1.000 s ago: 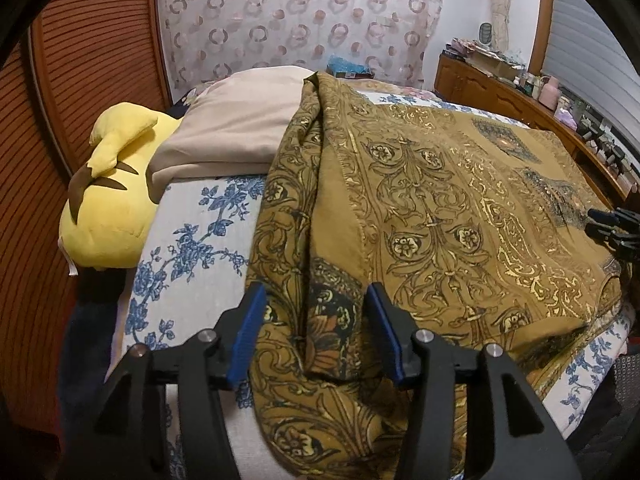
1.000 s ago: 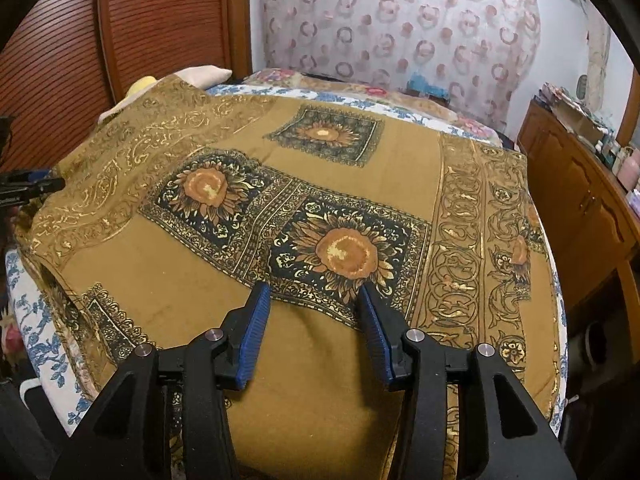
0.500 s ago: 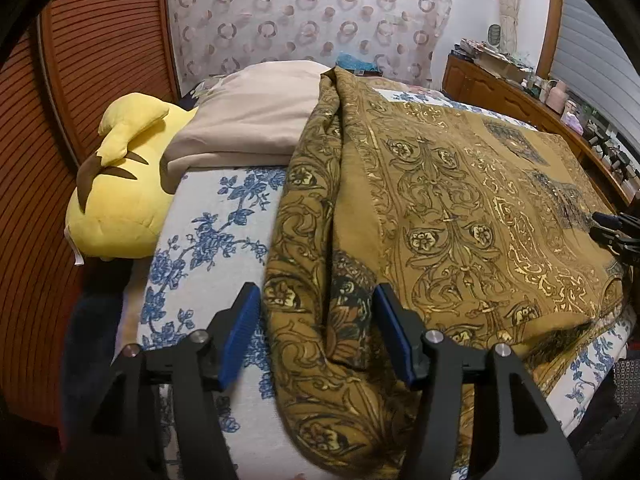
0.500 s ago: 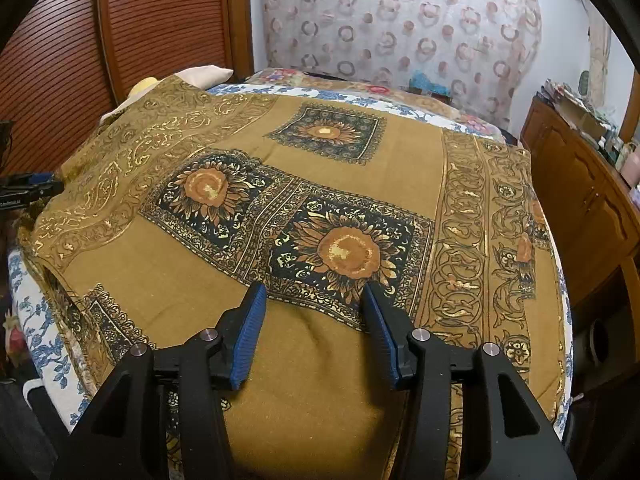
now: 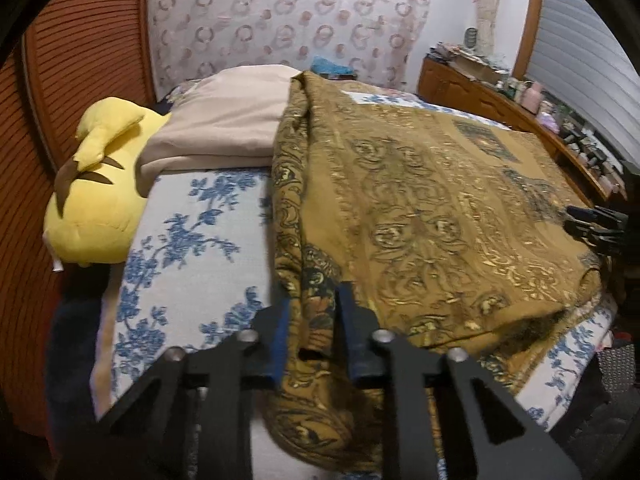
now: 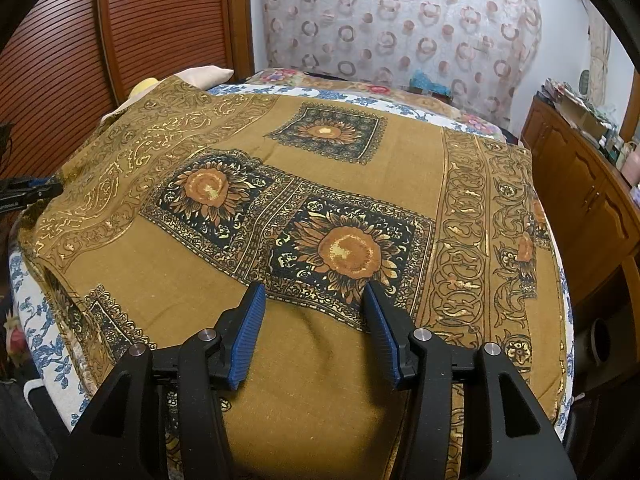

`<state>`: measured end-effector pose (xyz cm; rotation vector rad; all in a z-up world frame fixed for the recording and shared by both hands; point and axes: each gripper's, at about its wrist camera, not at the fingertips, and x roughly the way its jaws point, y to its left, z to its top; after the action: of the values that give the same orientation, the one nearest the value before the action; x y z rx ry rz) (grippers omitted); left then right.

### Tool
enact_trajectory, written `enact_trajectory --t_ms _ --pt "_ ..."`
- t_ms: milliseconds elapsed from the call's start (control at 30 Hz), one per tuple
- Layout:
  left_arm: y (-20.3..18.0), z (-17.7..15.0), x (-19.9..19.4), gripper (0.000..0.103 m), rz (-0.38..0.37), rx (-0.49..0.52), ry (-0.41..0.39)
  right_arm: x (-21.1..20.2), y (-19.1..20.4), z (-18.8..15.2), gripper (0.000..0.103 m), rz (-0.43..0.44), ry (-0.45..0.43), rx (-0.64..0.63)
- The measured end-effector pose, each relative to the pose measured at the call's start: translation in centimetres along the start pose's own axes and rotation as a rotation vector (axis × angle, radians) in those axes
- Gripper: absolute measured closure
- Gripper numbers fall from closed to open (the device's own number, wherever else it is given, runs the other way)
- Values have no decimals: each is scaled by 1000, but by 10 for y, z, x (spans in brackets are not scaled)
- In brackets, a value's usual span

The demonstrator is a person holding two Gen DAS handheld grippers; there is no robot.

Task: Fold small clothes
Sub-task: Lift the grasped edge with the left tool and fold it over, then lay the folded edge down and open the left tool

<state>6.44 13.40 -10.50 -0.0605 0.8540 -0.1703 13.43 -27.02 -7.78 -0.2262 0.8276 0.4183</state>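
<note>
The left tongs (image 5: pixel 312 320) are closed onto a bunched fold at the near left edge of the one brown patterned cloth (image 5: pixel 432 208), their blue pads pressing the gathered fabric from both sides. The right tongs (image 6: pixel 314 316) stand wide apart, held low and level over the flat near part of the same cloth (image 6: pixel 320 184), gripping nothing. That single cloth lies spread across the bed (image 5: pixel 192 248), covering most of its blue-flowered sheet. One yellow plush toy (image 5: pixel 96 200) and one beige pillow (image 5: pixel 224 128) sit at the bed's far left side.
</note>
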Motion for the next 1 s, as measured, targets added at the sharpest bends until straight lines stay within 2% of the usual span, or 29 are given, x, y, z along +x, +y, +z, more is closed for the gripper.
enact_trajectory --t_ms 100,267,533,767,1000 --pt "-5 3 -2 96 -6 0 -11 0 0 0 51 0 0 0" --pt "-17 11 -15 99 -22 9 -60 0 0 0 51 1 0 1" --pt "-47 51 -41 100 -137 47 -188 -5 -3 1 51 18 -2 14" --pt "-105 101 -58 100 -249 138 -268 -44 -18 0 51 2 -63 43" --pt "-181 143 -61 100 -365 251 -299 -86 -50 -4 51 -85 -117 84"
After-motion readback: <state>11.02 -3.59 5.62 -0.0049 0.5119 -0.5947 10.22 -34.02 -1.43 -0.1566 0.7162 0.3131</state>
